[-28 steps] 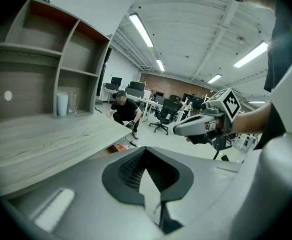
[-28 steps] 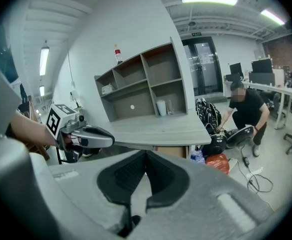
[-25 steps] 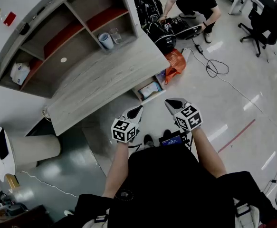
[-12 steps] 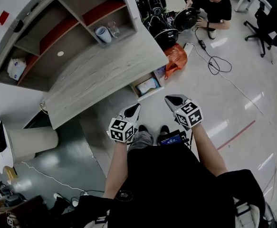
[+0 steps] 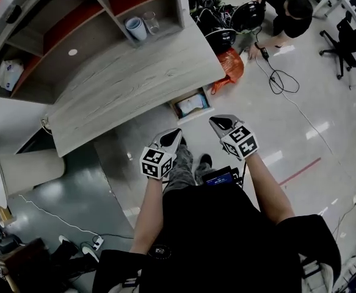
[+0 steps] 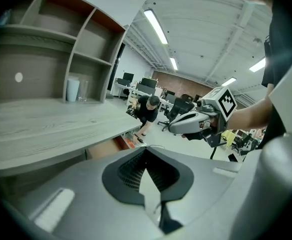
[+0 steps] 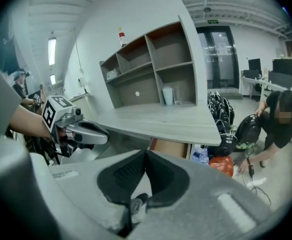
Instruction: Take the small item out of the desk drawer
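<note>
Under desk (image 5: 126, 85), drawer (image 5: 195, 116) sits open; my left gripper (image 5: 176, 131) and right gripper (image 5: 216, 121) are both closed, empty, so I'd spread one before reaching small item (image 5: 192, 102).

drawer (image 5: 196, 116) contents too small to tell

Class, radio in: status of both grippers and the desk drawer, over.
Left gripper shut, empty. Right gripper shut, empty. Desk drawer open, both short of it. Nothing between.
</note>
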The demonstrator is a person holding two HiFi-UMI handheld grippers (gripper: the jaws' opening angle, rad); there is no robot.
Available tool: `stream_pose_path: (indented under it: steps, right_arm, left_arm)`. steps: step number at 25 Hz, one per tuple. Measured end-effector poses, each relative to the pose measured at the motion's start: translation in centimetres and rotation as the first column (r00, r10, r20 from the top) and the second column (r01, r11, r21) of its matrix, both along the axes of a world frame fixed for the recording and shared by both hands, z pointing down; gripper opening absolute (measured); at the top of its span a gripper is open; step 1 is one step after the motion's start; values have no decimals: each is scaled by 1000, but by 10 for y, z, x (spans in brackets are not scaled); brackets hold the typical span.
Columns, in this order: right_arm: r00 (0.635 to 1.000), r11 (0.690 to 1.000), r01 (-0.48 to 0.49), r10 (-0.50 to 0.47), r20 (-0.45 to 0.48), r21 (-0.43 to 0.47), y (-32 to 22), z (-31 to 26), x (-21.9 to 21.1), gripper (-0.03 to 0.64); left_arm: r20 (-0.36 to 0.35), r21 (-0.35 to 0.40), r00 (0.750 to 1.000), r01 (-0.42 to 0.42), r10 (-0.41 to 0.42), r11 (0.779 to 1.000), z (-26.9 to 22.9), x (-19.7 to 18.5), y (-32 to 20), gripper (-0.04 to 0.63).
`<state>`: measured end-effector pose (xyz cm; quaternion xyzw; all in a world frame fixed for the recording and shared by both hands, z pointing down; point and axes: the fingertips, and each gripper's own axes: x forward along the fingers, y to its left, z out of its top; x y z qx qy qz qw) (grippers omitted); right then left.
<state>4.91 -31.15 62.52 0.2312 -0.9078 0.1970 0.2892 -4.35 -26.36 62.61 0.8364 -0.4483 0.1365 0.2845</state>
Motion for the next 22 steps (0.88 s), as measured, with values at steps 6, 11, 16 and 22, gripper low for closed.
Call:
stream_pose_path:
  steps: [6, 11, 16, 22]
  right_arm:
    - [985, 989, 136, -130, -114, 49, -19, 22, -29, 3]
    - [958, 972, 233, -222, -179, 42, -29, 46, -49, 20]
    - [928, 950, 311, -301, -218, 11, -33, 73, -66, 44]
    - [875, 912, 411, -391, -287, 9, -41, 108, -79, 74]
  left_arm:
    - [-19, -7, 1000, 15, -15, 1000, 12, -15, -16, 0]
    - [-33, -19, 999, 25, -25, 1000, 25, -24, -24, 0]
    - [-38, -32, 999, 26, -27, 999, 38, -30, -29, 0]
    - [-19, -39, 1000, 17, -18, 999, 54, -36, -32, 0]
